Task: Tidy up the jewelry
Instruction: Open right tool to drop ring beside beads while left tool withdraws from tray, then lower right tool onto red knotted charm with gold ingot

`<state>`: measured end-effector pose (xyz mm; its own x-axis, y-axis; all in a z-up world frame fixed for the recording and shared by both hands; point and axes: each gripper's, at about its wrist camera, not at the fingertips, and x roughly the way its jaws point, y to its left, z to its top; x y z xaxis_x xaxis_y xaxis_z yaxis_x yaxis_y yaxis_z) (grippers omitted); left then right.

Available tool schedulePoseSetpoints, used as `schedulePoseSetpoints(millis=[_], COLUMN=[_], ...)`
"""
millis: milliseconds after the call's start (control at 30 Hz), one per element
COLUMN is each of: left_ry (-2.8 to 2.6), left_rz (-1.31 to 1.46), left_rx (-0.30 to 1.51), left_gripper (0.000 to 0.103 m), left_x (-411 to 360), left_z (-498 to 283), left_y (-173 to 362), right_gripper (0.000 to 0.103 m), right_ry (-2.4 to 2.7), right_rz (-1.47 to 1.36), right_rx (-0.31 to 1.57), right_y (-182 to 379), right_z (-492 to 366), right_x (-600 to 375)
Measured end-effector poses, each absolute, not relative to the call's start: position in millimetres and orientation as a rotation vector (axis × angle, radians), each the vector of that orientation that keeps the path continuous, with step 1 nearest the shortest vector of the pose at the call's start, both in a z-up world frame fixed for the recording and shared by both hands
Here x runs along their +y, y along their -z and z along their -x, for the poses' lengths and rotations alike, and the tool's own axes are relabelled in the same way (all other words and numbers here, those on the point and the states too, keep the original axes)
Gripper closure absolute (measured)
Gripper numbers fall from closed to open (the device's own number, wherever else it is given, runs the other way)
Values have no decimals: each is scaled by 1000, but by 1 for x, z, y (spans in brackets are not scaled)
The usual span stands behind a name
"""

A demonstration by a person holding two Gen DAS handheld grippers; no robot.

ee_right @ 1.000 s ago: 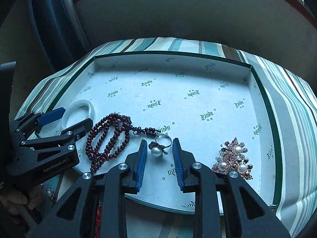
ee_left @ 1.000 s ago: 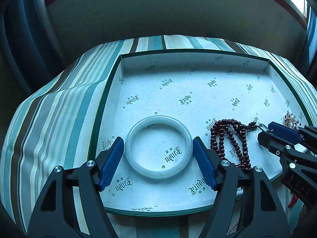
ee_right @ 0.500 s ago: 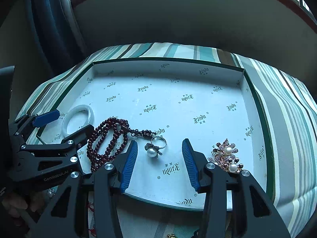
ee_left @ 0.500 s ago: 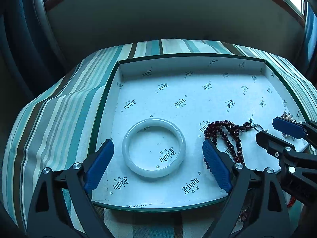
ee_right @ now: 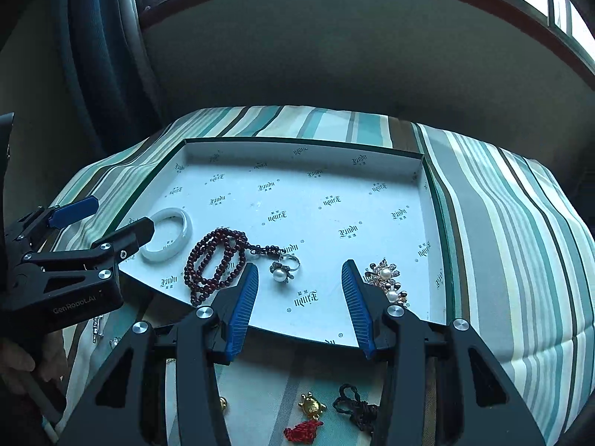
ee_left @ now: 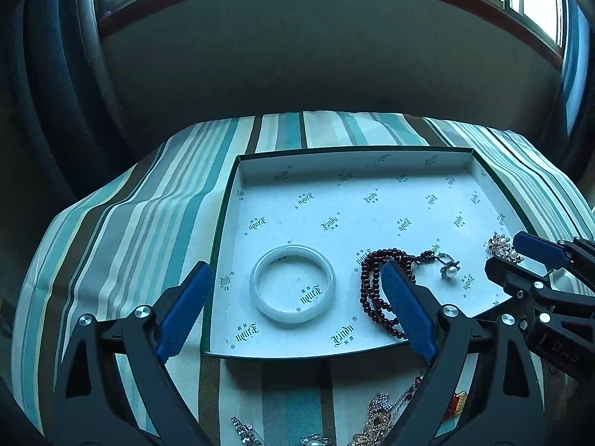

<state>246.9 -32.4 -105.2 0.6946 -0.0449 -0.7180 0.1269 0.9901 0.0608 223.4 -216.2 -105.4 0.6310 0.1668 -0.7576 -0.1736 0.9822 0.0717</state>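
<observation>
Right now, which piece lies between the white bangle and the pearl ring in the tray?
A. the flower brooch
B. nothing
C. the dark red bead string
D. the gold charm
C: the dark red bead string lies in the tray between the white bangle and the pearl ring.

In the tray (ee_right: 431, 223): bangle (ee_right: 169, 238), beads (ee_right: 215, 264), ring (ee_right: 284, 269), brooch (ee_right: 385, 277), left to right.
</observation>
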Motion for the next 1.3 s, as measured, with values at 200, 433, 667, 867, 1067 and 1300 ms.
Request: schedulePoseSetpoints(millis=[200, 433, 667, 867, 1067, 1300], left_ry=[85, 62, 29, 3, -4, -3], left_rz=[-126, -148, -168, -155, -154, -148], left_rx=[812, 845, 895, 916, 921, 940], left_gripper=[13, 20, 21, 22, 22, 22], left_x=[-25, -13, 1, 12, 16, 17], left_z=[-217, -174, -144, -139, -141, -144], left_y=[98, 107, 124, 129, 131, 137], right_gripper=[56, 56, 70, 74, 74, 74], right_ry=[-168, -143, -165, -176, -172, -171], right_rz=[9, -4, -3, -2, -3, 4], right_rx=[895, 952, 1010, 1023, 1043, 1038], right_y=[103, 117, 134, 140, 150, 153], right_z=[-191, -150, -128, -136, -149, -153], right_x=[-231, -243, -242, -235, -232, -229])
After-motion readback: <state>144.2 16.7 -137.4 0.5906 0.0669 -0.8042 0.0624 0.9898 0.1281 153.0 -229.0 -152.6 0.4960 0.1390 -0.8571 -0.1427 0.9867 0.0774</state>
